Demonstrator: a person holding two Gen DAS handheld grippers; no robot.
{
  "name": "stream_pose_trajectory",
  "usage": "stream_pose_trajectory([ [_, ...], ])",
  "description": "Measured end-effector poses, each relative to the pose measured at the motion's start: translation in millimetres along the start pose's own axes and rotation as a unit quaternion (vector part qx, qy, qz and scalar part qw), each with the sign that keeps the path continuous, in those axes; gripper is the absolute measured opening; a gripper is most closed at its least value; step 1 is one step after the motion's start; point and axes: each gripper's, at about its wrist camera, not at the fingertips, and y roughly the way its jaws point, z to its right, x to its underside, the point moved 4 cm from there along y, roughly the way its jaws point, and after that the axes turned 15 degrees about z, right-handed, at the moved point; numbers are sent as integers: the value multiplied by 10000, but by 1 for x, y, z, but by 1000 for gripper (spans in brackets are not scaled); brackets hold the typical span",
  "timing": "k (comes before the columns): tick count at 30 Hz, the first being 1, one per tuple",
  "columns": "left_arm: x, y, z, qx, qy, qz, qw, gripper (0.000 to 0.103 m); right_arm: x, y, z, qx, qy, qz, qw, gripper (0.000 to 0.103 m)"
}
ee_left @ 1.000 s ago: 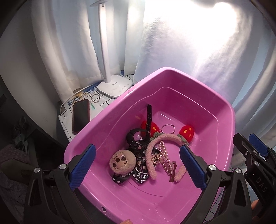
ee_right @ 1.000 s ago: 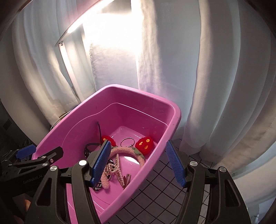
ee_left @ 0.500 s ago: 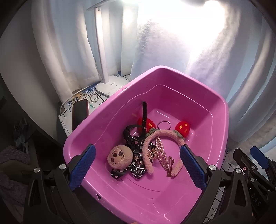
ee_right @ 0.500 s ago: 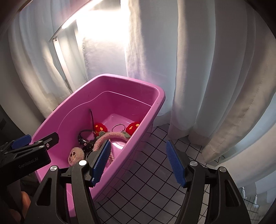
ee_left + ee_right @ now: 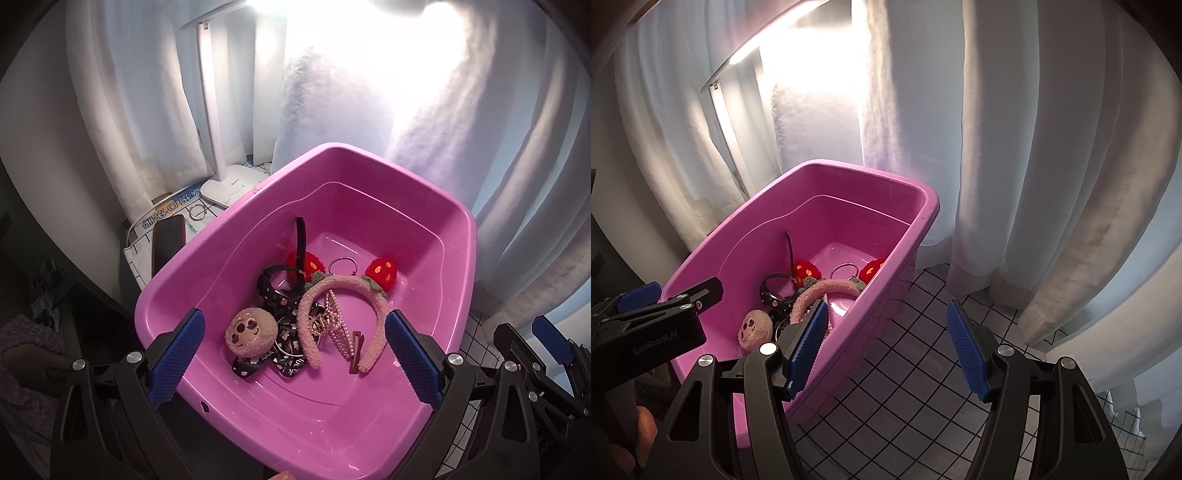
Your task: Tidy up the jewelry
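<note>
Far left of the left wrist view, a dark phone (image 5: 168,243) lies on the worktop (image 5: 138,254) with a loose ring (image 5: 197,213) just beside it, and the white lamp base (image 5: 231,186) stands behind them in the upper left. Moving in, the left gripper (image 5: 293,360) hangs over the near end of the pink tub (image 5: 436,192), fingers (image 5: 176,360) spread wide with nothing between them, neither one touching the plastic. Right between those fingers, low in the frame, the jewelry heap sits on the tub floor: the fuzzy round face charm (image 5: 251,332) on the left, black beaded bands (image 5: 275,295) behind it, then the pink plush headband (image 5: 341,308) arching across the middle with its two legs pointing down toward the camera and its red strawberry ears (image 5: 382,272) at the top. Tucked inside the arch is a pearl claw clip (image 5: 338,325), its long axis running down the frame, and a small silver ring (image 5: 342,265) lies beyond. Over to the right wrist view: the right gripper (image 5: 886,345) also stands wide open and empty, its left finger over the tub's near wall, its right finger (image 5: 967,350) out over the checked worktop (image 5: 923,373), so most of its gap is off to the right of the heap. My call: the left hand is the nearer one, already straddling the pile, and the headband's near legs lie straight ahead of it.
</note>
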Motion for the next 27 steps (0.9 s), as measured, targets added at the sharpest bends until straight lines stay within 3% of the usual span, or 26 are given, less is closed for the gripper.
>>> stream_pose_trajectory([
  [27, 1, -4, -5, -54, 12, -32, 10000, 97, 1, -5, -3, -34, -30, 11, 10000, 63],
])
